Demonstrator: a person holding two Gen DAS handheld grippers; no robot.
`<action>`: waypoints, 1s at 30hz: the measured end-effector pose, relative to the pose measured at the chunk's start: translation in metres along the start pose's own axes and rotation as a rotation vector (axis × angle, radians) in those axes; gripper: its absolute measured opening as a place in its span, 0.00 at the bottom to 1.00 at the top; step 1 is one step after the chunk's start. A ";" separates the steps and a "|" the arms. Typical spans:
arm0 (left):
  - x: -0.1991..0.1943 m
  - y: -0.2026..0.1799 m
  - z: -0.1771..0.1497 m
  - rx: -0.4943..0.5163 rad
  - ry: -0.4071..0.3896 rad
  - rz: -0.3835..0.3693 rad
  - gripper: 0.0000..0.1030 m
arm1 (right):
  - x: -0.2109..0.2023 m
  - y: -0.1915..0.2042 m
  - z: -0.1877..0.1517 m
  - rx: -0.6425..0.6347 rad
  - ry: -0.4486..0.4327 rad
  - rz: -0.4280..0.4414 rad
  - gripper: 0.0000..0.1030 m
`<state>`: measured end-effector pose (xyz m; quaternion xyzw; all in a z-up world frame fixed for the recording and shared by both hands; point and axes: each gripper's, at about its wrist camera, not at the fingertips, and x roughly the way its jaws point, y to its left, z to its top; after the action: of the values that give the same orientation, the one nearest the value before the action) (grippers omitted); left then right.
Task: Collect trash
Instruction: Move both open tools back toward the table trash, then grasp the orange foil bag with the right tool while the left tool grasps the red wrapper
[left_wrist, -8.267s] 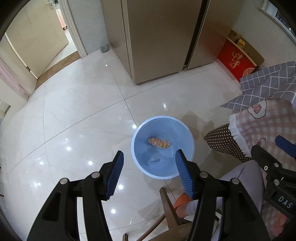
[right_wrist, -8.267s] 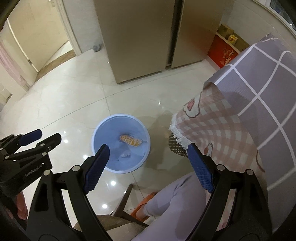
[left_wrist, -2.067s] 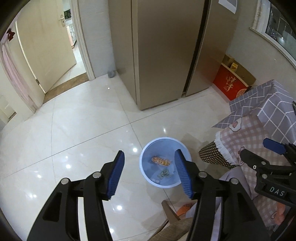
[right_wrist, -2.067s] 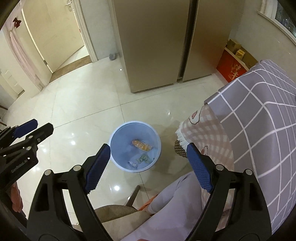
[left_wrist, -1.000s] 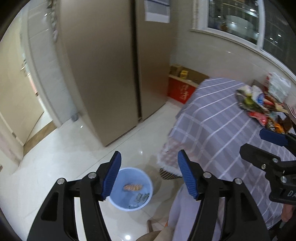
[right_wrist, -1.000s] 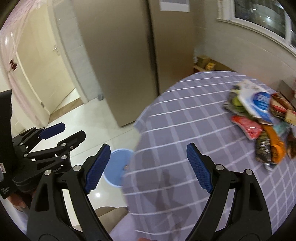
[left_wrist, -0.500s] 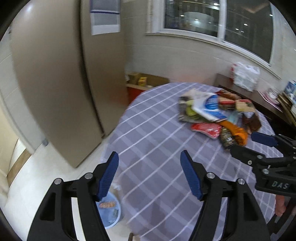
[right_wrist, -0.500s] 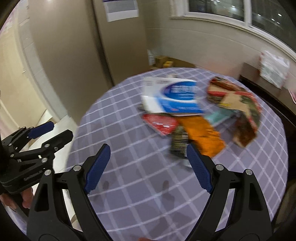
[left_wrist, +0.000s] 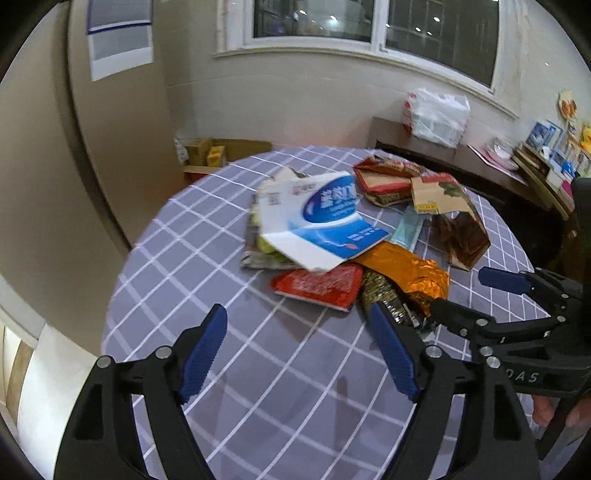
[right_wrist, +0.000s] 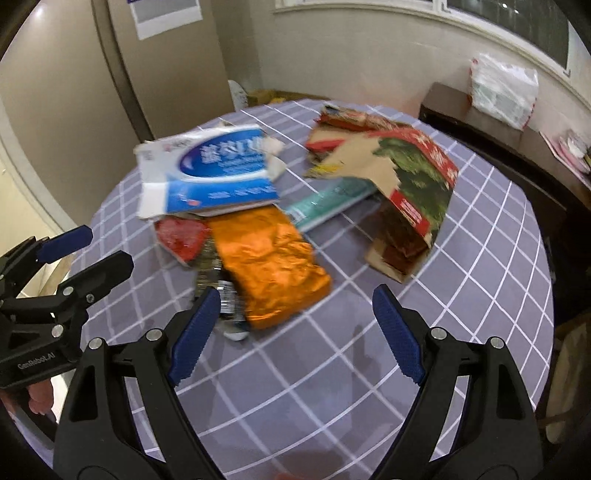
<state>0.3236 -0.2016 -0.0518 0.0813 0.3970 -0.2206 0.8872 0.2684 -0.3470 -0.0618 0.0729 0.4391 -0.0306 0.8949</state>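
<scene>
I am holding both grippers over the round table (left_wrist: 155, 254) with the gray checked cloth. The trash is lying in a pile near the middle of the table, a bit toward the far edge. On top is a white and blue torn box (left_wrist: 317, 218). Under it are a red packet (left_wrist: 321, 284) and an orange foil bag (right_wrist: 273, 266). A torn red and brown carton (right_wrist: 402, 184) is sitting toward the right edge.

My left gripper (left_wrist: 299, 347) is opening its jaws, and nothing is between them. My right gripper (right_wrist: 295, 328) is standing wide open and is holding nothing too. Its fingers are hanging just in front of the orange foil bag, not touching it.

I am thinking the step now is to pick one piece. The orange foil bag looks best for the right gripper, because it is the nearest and puffy. I should be going down slowly, putting one finger on each side of the bag, and closing softly so the foil is not slipping out. The left gripper could be going for the red packet at the near side of the pile. I should be lifting only one piece at a time, so the pile is not sliding off the table.
</scene>
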 end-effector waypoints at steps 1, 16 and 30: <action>0.007 -0.002 0.002 0.007 0.013 -0.013 0.76 | 0.005 -0.003 0.000 0.006 0.010 0.001 0.81; 0.065 0.002 0.019 0.006 0.098 -0.073 0.54 | 0.031 -0.019 0.015 -0.018 0.053 0.021 0.81; 0.042 0.009 0.005 0.024 0.093 -0.061 0.19 | 0.036 -0.001 0.022 -0.058 0.063 0.018 0.60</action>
<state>0.3558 -0.2091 -0.0803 0.0901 0.4375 -0.2483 0.8595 0.3076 -0.3511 -0.0770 0.0520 0.4670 -0.0073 0.8827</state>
